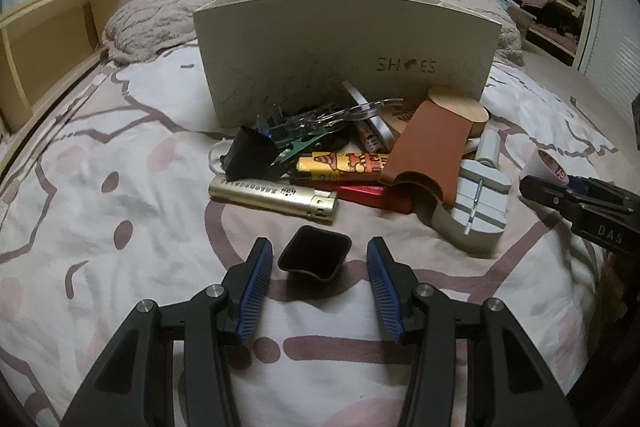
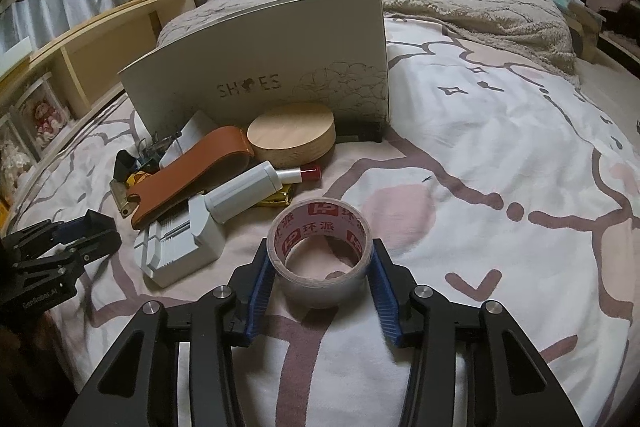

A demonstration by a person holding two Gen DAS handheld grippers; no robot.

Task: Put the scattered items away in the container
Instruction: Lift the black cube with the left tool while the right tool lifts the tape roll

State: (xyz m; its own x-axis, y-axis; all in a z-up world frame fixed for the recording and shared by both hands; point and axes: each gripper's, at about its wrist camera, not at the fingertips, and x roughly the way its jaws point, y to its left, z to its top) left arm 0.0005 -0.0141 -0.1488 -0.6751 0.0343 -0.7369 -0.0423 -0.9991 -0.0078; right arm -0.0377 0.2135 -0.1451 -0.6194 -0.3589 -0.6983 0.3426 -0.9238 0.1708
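Left wrist view: the left gripper (image 1: 320, 259) occupies the lower centre of the frame, its blue pads (image 1: 252, 291) set narrowly apart on either side of a small black cup-shaped cap (image 1: 315, 257) resting on the bedsheet (image 1: 120, 187); a gap shows on both sides of the cap, so nothing is clamped. Above it, at frame centre, lies the scattered pile: a gold lighter (image 1: 276, 197), a yellow printed lighter (image 1: 340, 165), a red lighter (image 1: 372, 195), a brown leather sleeve (image 1: 430, 147), a grey watch-link tool (image 1: 476, 203) and a black binder clip (image 1: 250, 155). Behind the pile stands the beige shoe box (image 1: 344, 39), the container, in the upper centre.

Right wrist view: the right gripper (image 2: 322, 259) in the lower centre holds a roll of tape (image 2: 322, 251), both pads pressed to its sides. A round wooden block (image 2: 292, 137) and a white lipstick tube (image 2: 256, 193) lie in the centre left, in front of the shoe box.
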